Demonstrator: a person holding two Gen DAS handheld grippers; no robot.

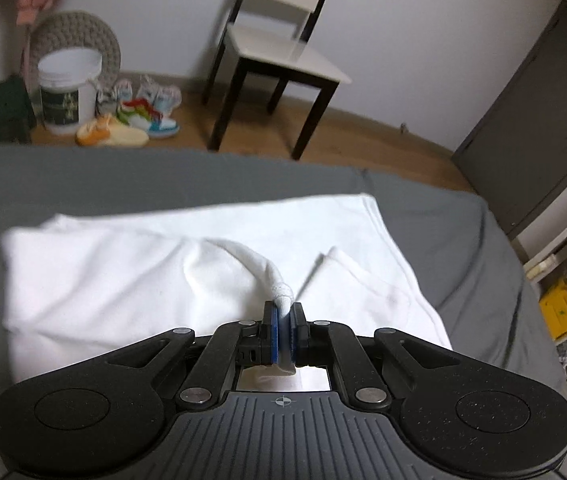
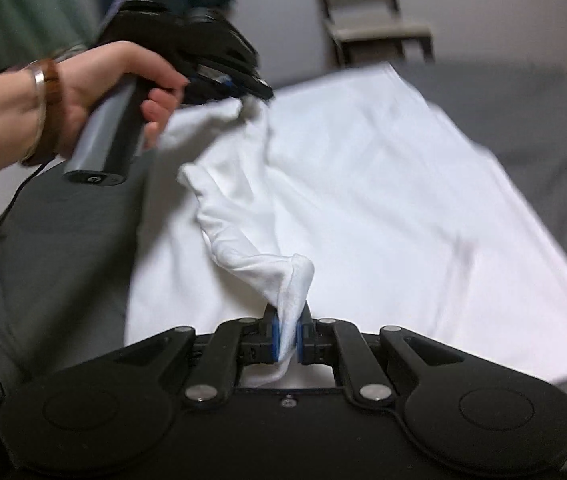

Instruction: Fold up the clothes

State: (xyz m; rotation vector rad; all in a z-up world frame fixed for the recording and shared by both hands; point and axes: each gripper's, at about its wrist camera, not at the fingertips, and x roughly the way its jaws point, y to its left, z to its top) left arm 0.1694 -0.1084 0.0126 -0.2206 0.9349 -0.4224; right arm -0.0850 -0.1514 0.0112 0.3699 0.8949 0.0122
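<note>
We are holding a white garment (image 2: 363,184) that is lying across the grey bed (image 1: 123,176). The left gripper (image 1: 282,318) and right gripper (image 2: 288,330) are each pinching a bunched edge, jaws nearly closed. The cloth is likely light, limp and drape-prone, so we are gripping at its edges.
</note>
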